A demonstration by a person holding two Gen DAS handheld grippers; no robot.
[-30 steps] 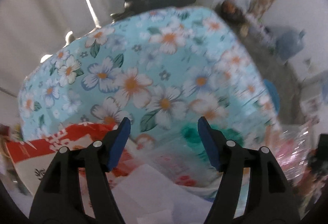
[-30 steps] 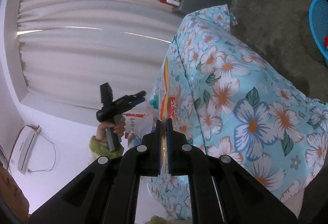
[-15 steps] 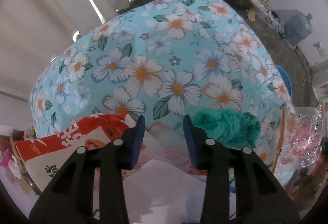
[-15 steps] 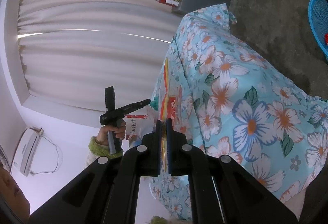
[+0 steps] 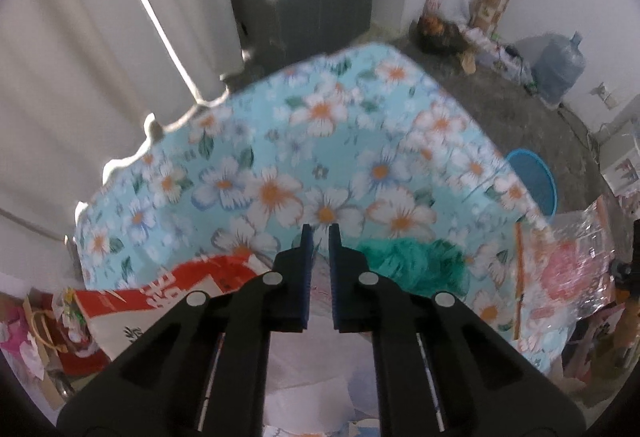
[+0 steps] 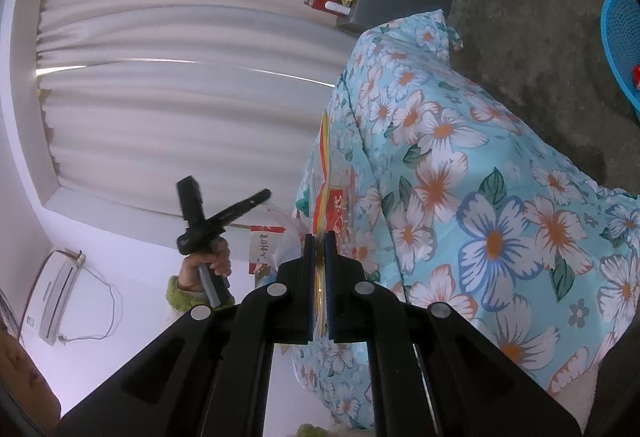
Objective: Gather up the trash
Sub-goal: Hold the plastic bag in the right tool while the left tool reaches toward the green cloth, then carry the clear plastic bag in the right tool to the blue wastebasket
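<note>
Left gripper (image 5: 319, 237), low centre of frame, jaws just closing to a narrow gap, nothing visibly pinched. Right gripper (image 6: 319, 243) is clamping the bag (image 6: 326, 197) edge at centre. Trash (image 5: 180, 289) is lying lower left; open floor (image 5: 500, 97) upper right.

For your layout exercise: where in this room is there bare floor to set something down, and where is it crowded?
Bare grey concrete floor lies between the floral fabric bag, blue plastic basket and grey cabinet. Crowded: the wall clutter beside the water jug.
</note>
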